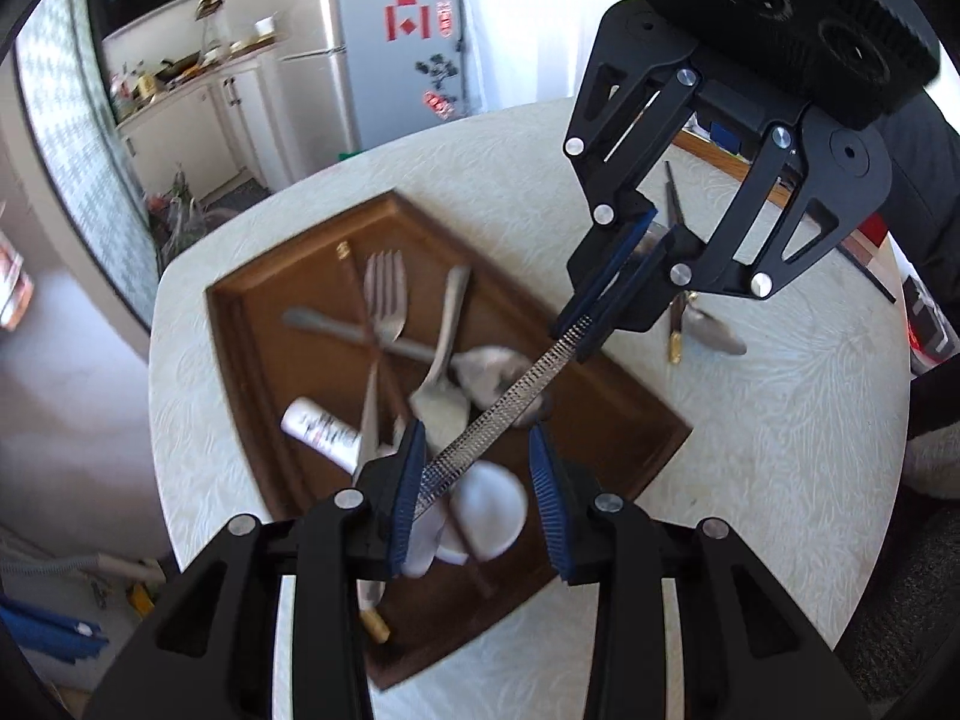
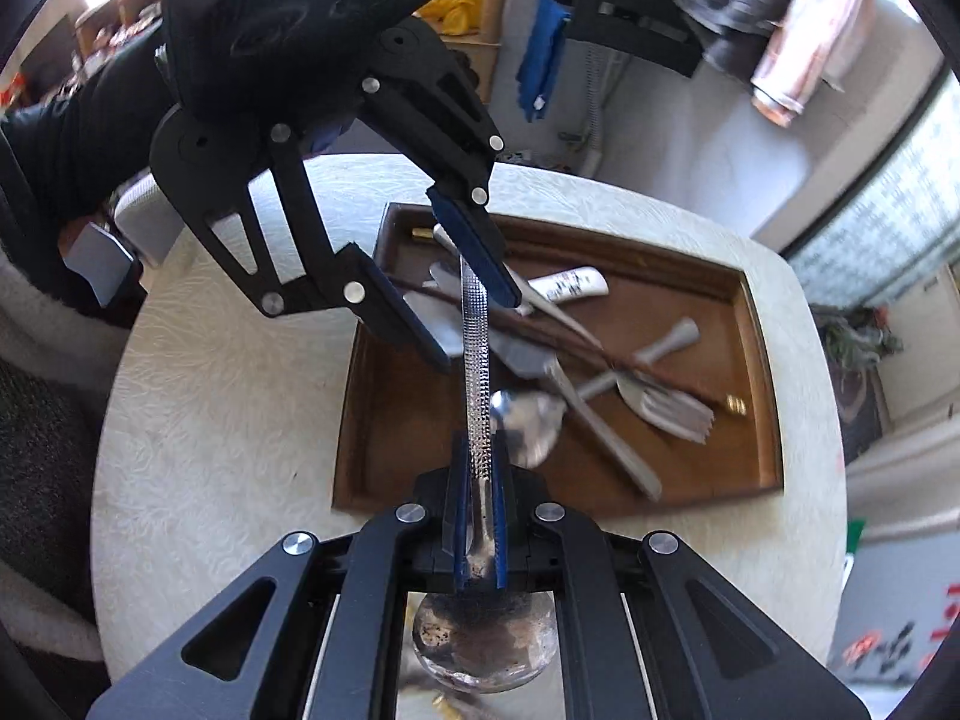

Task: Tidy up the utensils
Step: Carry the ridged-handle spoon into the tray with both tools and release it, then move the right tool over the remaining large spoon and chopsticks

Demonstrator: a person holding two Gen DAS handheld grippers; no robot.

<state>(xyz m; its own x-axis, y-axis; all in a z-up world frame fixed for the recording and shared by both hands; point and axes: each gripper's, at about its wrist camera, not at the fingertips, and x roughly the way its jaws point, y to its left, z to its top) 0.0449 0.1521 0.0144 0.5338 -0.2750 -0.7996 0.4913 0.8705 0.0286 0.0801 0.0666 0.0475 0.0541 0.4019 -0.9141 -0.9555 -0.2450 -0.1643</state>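
Observation:
A metal spoon with a long textured handle (image 1: 498,402) hangs over the brown wooden tray (image 1: 252,312). My right gripper (image 1: 579,336) is shut on it near the bowl. In the right wrist view the handle (image 2: 477,372) runs forward from that gripper (image 2: 480,516), and the bowl (image 2: 480,642) sits behind the fingers. My left gripper (image 1: 480,498) stands open around the handle's free end. The tip rests against one blue pad (image 1: 408,498); the other pad is clear of it. From the right wrist view the left gripper (image 2: 474,324) comes in from the upper left.
Forks (image 1: 387,294), a spoon, knives, dark chopsticks, white ceramic spoons (image 1: 489,507) and a white tube (image 1: 321,429) lie crossed in the tray (image 2: 690,312). Another spoon (image 1: 714,333) and gold-tipped sticks (image 1: 675,348) lie on the cream round table (image 1: 750,420). A dark sleeve (image 2: 72,132) reaches over the table's edge.

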